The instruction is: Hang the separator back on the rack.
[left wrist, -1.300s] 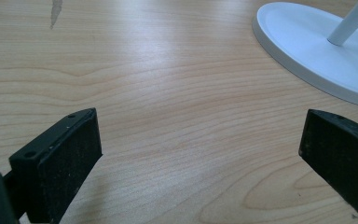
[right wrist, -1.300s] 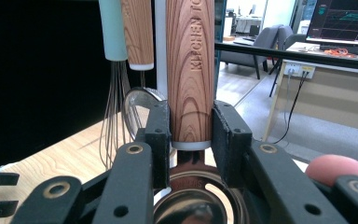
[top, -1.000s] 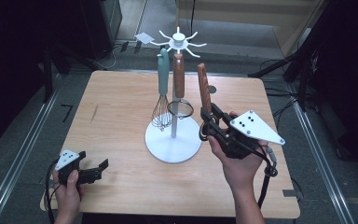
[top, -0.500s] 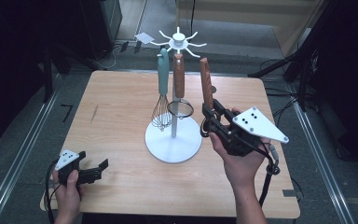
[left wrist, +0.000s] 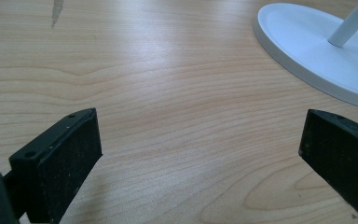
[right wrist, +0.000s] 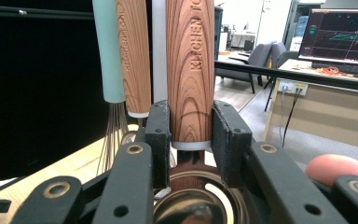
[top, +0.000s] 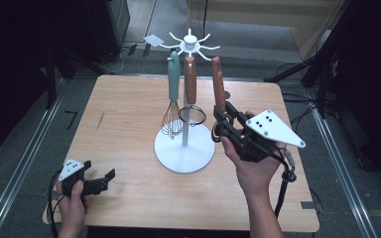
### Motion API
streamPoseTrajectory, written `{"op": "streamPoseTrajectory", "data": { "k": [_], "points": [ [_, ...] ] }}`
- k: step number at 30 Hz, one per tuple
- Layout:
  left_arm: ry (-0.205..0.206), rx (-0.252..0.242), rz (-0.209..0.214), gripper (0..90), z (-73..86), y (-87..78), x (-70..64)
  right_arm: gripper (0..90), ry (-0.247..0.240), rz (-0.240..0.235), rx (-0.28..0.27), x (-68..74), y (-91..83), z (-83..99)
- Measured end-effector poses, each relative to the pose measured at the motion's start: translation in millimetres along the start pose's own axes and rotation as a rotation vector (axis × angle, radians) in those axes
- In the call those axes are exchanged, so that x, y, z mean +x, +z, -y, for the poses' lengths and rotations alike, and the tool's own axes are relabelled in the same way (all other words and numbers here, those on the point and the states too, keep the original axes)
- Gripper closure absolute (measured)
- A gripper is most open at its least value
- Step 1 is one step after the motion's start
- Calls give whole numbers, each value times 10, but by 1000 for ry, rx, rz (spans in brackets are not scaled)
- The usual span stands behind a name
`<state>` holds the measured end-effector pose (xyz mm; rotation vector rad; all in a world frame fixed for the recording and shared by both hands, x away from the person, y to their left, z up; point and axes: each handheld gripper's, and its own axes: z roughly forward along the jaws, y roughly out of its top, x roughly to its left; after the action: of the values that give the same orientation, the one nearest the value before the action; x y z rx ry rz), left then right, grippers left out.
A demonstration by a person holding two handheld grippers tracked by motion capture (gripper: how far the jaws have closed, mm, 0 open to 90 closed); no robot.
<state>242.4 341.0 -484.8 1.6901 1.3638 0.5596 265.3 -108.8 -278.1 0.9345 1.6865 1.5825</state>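
The wooden table [top: 129, 124] carries a white utensil stand [top: 184, 148] whose hook crown [top: 189, 43] holds a teal-handled whisk [top: 172, 99] and a wood-handled strainer [top: 191, 94]. The right gripper [top: 222, 121], just right of the stand's pole, has its jaws closed on the lower end of a third wood-handled utensil [top: 218, 89], held upright with its top near the crown. The left gripper [top: 101, 181] rests at the near left corner, jaws spread wide and holding nothing.

Procedure: keep the handle vertical, hold the grip firm, and bring the handle's top to a free hook; avoid knocking the hanging whisk.

The right gripper view shows the clamp [right wrist: 189, 135] at the handle's white collar and a metal bowl [right wrist: 196, 205] below. The high view shows the hooks instead. The left gripper view shows bare tabletop and the stand's base [left wrist: 317, 51].
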Motion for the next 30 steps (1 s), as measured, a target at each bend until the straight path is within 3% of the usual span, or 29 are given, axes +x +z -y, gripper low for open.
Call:
{"op": "streamPoseTrajectory", "data": {
  "k": [24,30],
  "points": [
    [2,8,-2,0,0,-1,-1,714,5,-16,13,-1,183,-4],
    [8,11,-2,0,-5,6,-4,709,16,-59,15,-11,197,26]
  ]
}}
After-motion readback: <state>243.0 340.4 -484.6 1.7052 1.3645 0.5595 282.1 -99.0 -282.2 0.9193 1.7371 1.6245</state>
